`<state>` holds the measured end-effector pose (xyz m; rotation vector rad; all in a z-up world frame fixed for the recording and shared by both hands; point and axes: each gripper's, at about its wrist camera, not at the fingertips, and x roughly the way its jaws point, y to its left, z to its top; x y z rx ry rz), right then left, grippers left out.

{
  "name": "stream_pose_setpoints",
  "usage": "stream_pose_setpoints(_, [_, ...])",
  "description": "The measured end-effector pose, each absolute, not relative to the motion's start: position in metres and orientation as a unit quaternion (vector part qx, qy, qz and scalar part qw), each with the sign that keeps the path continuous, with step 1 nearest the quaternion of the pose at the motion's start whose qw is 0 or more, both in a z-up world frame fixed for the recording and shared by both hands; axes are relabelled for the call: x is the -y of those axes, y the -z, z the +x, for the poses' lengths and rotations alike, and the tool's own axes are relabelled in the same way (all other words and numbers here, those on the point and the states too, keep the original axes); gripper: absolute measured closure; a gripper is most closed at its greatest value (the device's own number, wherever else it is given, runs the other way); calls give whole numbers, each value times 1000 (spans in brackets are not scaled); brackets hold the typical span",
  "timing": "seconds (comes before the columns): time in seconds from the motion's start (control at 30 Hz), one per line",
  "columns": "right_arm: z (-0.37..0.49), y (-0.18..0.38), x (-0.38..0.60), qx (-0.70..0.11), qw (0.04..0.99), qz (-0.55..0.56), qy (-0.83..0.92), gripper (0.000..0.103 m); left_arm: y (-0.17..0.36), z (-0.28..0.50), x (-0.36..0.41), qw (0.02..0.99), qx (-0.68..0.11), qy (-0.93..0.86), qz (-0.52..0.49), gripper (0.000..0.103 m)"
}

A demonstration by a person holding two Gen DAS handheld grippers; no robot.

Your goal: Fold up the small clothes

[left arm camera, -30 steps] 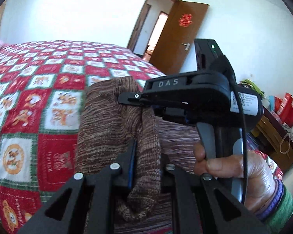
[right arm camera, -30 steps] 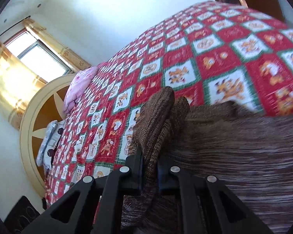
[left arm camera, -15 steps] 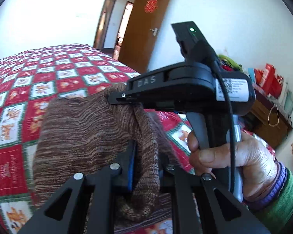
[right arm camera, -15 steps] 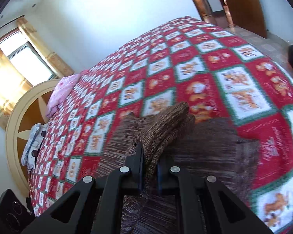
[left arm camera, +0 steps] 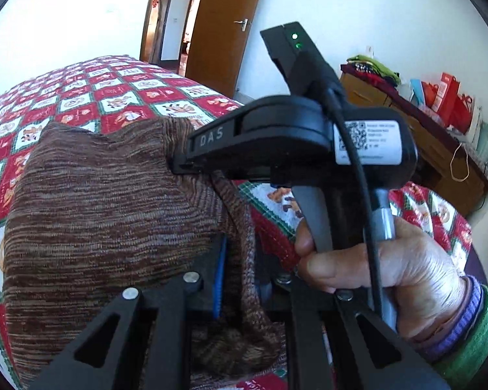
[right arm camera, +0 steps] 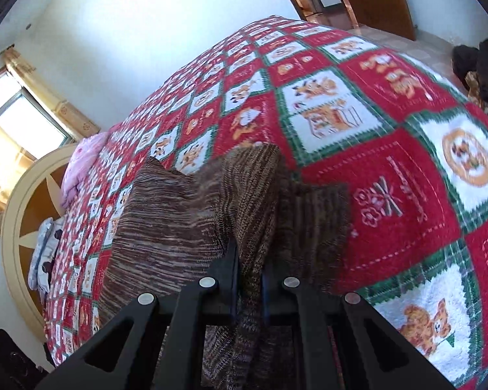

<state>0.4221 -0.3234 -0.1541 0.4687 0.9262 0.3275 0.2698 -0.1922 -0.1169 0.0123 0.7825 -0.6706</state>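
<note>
Your left gripper (left arm camera: 240, 260) is clamped on a bunched edge of the brown striped knit garment (left arm camera: 107, 214), a fold of the knit pinched between its blue-lined pads and hanging down past them. To the left of that grip, the garment spreads in a broad panel over the red, white and green patchwork bedspread (left arm camera: 91, 97), covering the quilt's near part on that side. Just to the right, your right gripper (right arm camera: 249, 260) crosses the left wrist view close in front of the camera, its tip buried in the knit; your right hand (left arm camera: 390, 269) wraps the handle, with a purple cuff and green sleeve (left arm camera: 471, 338) at the wrist.

In the right wrist view that gripper is likewise closed on a gathered ridge of the same garment, which runs upright between its pads. The cloth lies on the bedspread to the left of the jaws and in a smaller dark flap to the right, near the bed's front edge. Beyond, a pink pillow (right arm camera: 81, 169) sits at the headboard end, and a brown door (left arm camera: 224, 26) stands open past the bed's far corner.
</note>
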Motion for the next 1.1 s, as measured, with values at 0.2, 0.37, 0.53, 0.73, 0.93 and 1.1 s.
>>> stream_pose_setpoints(0.2, [418,153,316,-429,874,175,-148,94,116,259,187,870,-370,326,22,87])
stream_pose_setpoints(0.37, [405,145,328,-418,882,188,-111,93,99,245,147,866,-370,338,8,43])
stream_pose_setpoints(0.53, [351,107,340,-383,903,183,-61,85,81,237,87,898,-330,291,-4,26])
stream_pose_setpoints(0.73, [305,82,277,-402,903,100,-118,85,92,264,49,911,-358,199,-50,26])
stream_pose_setpoints(0.93, [277,107,239,-443,891,7,-96,36,117,258,49,902,-391,184,-25,26])
stream_pose_setpoints(1.1, [272,139,253,-489,868,51,-72,88,139,263,59,890,-430,149,14,26])
